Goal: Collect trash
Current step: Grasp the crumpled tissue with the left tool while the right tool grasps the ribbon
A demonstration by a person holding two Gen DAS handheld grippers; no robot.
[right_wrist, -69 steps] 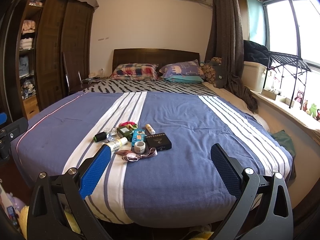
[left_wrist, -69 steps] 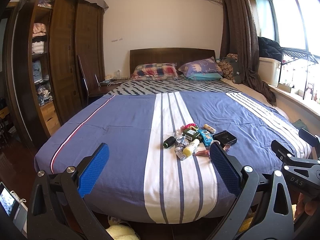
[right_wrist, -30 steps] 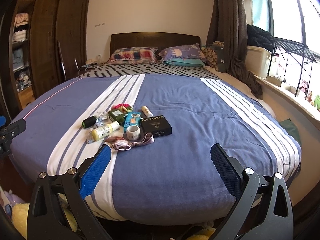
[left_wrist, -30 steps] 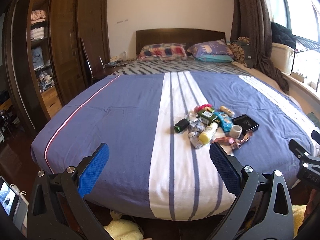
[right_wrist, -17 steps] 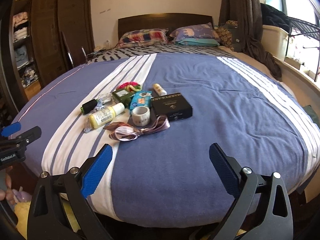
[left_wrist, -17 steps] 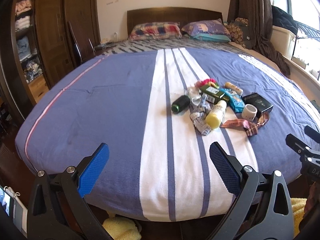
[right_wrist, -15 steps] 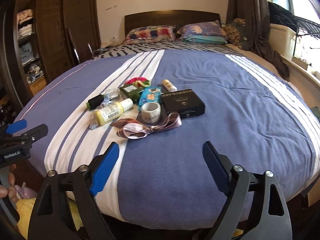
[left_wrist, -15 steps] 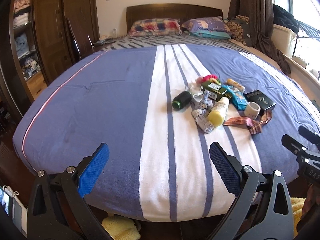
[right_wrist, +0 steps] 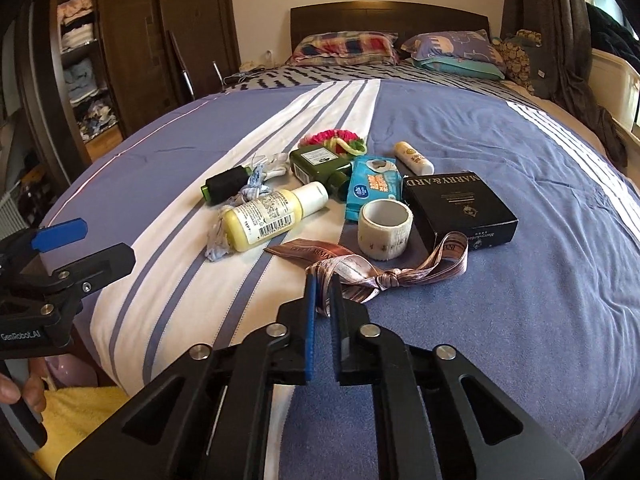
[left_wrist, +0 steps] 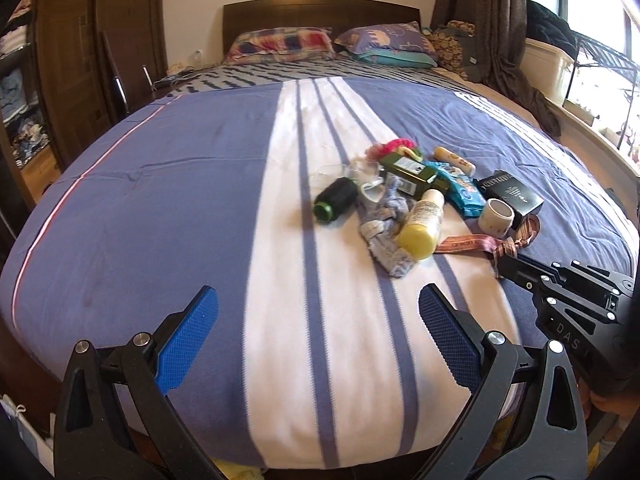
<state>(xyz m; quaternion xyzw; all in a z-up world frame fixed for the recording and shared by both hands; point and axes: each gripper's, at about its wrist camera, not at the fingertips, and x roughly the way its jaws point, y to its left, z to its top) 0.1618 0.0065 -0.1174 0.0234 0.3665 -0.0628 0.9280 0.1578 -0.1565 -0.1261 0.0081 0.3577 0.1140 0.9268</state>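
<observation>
We record the left tool (left_wrist: 318, 338) at the near foot of the bed (left_wrist: 160, 208), its blue pads spread wide with nothing between them and only bare striped cover beneath; we judge it is held back, clear of the heap, so as not to crowd the other arm's reach. The litter lies well ahead of it in one loose cluster on the white stripe, which suits a one-by-one collection. Working rightward through that cluster we note a dark green-capped roll (right_wrist: 224, 184) on its side, a crumpled blue-grey rag (right_wrist: 224, 236) partly under a yellow bottle (right_wrist: 272, 216) that lies flat, cap pointing away, then a green bottle (right_wrist: 316, 164) touching a pink scrunchie (right_wrist: 332, 138) behind it, a blue wipes packet (right_wrist: 372, 188), a white tape roll (right_wrist: 384, 228) standing on end just beside the packet, a small cream tube (right_wrist: 414, 156) lying apart at the back, and a black box (right_wrist: 460, 208) resting flat. A knotted pink ribbon (right_wrist: 400, 272) trails along the near edge of the cluster, one end draped against the box. The right tool (right_wrist: 324, 284) is drawn nearly together with only a thin gap, and its tips meet the ribbon's nearest loop; we cannot tell whether the fabric is truly pinched or merely touched. We judge the ribbon was chosen first because it is nearest and thin enough to need a narrow bite. No bin or bag is in view, so the destination is unconfirmed
</observation>
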